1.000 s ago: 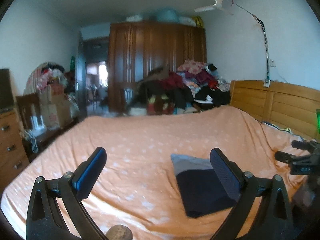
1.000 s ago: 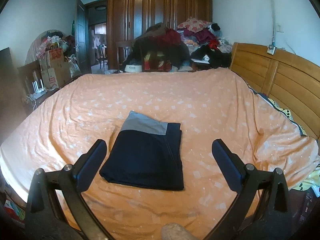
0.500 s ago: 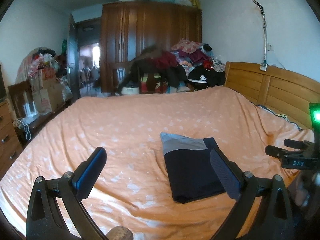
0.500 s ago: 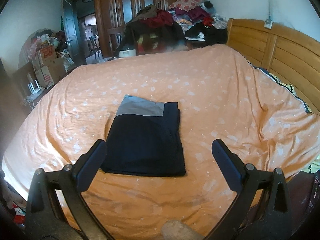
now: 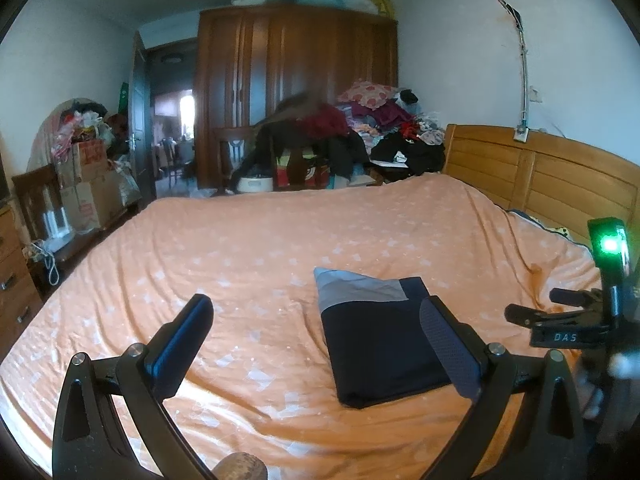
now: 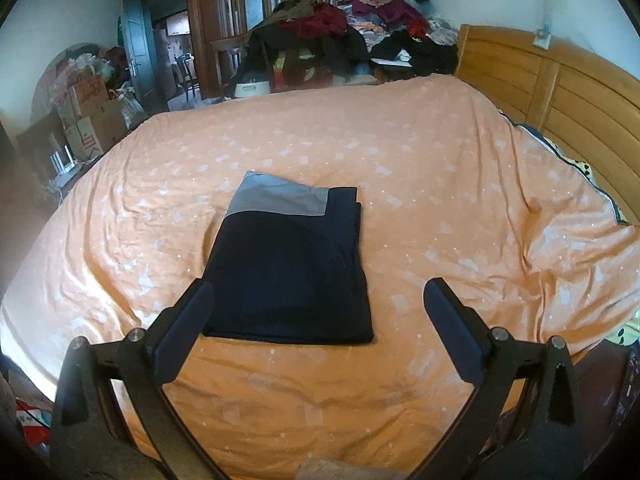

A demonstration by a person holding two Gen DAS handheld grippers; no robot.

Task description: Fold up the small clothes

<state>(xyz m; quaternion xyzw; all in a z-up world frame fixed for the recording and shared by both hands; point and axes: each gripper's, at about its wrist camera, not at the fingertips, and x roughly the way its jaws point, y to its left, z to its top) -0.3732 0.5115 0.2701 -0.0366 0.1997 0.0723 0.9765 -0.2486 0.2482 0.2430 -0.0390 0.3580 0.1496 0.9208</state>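
A folded dark navy garment point(image 6: 290, 276) with a grey band along its far edge lies flat on the orange bedspread point(image 6: 420, 184), a little below the centre of the right wrist view and right of centre in the lower half of the left wrist view point(image 5: 380, 336). The right gripper point(image 6: 319, 312) hangs above the near edge of the bed with its jaws spread wide and nothing between them; its left fingertip overlaps the garment's near left corner in the picture, though whether it touches the cloth cannot be told. The left gripper point(image 5: 316, 332) is likewise spread wide and empty, with the garment showing behind its right finger. At the right edge of the left wrist view, part of the other gripper appears with a green light lit above it. In the upper left of both views, cardboard boxes point(image 6: 90, 120) are stacked with bags and bundles heaped on top; what is inside them is hidden. At the top centre, a heap of loose clothes point(image 6: 352, 36) is piled in front of a brown wardrobe point(image 5: 296, 84). A wooden headboard point(image 6: 560, 92) runs along the right.
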